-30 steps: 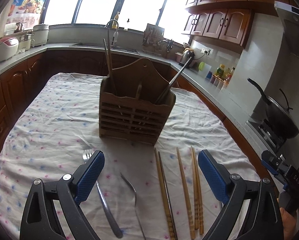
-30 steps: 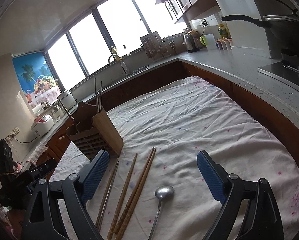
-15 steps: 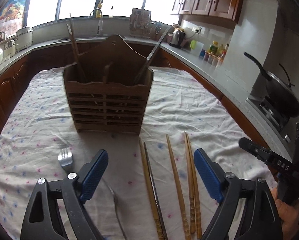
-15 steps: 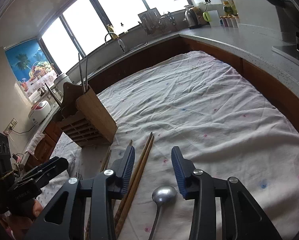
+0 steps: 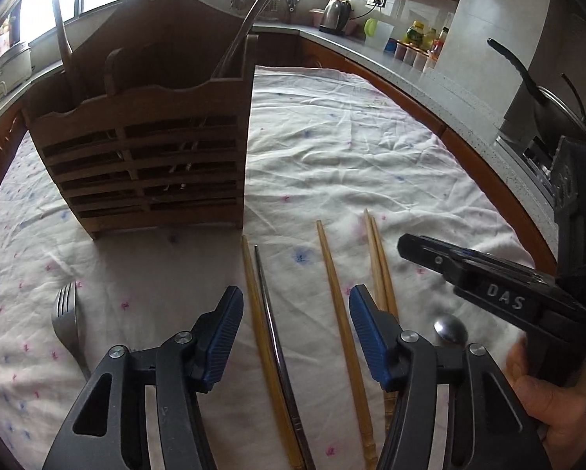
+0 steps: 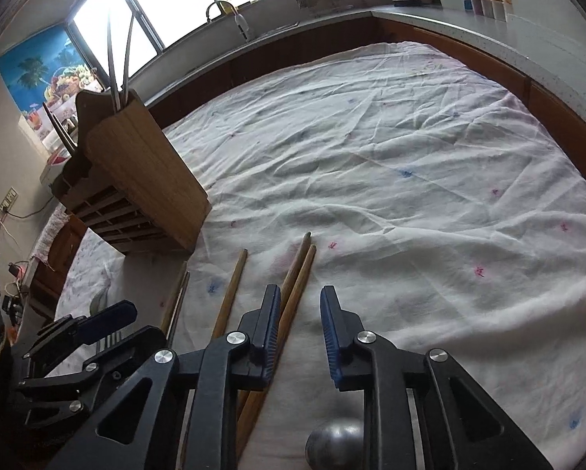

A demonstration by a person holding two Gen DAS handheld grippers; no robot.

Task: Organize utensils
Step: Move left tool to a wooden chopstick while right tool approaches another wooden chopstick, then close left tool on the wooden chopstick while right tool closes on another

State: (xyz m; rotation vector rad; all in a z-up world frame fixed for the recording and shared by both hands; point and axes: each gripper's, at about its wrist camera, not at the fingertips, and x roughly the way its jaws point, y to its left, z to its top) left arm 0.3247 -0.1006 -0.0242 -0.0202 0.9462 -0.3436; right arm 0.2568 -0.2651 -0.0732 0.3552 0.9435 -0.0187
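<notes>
A wooden utensil holder (image 5: 148, 149) stands on the cloth with chopsticks and metal handles in it; the right wrist view shows the holder (image 6: 144, 172) at the left. Loose chopsticks lie in front of it: a wooden one (image 5: 253, 293), a metal one (image 5: 267, 305), a single wooden one (image 5: 332, 274) and a pair (image 5: 379, 254). My left gripper (image 5: 294, 305) hovers over the first three, jaws closing, pads touching none. My right gripper (image 6: 300, 297) is closing to a narrow gap above the pair (image 6: 300, 262), gripping nothing. A spoon (image 6: 334, 442) lies beneath it.
A fork (image 5: 65, 309) lies on the white dotted tablecloth (image 5: 351, 137) at the left. The right gripper (image 5: 488, 286) and a hand reach in from the right. Kitchen counters, a kettle (image 5: 336, 15) and a wok (image 5: 543, 102) ring the table.
Both grippers have dropped and moved forward toward the chopsticks. Both sets of jaws have narrowed, the right far more. The holder now looms larger in the left wrist view.
</notes>
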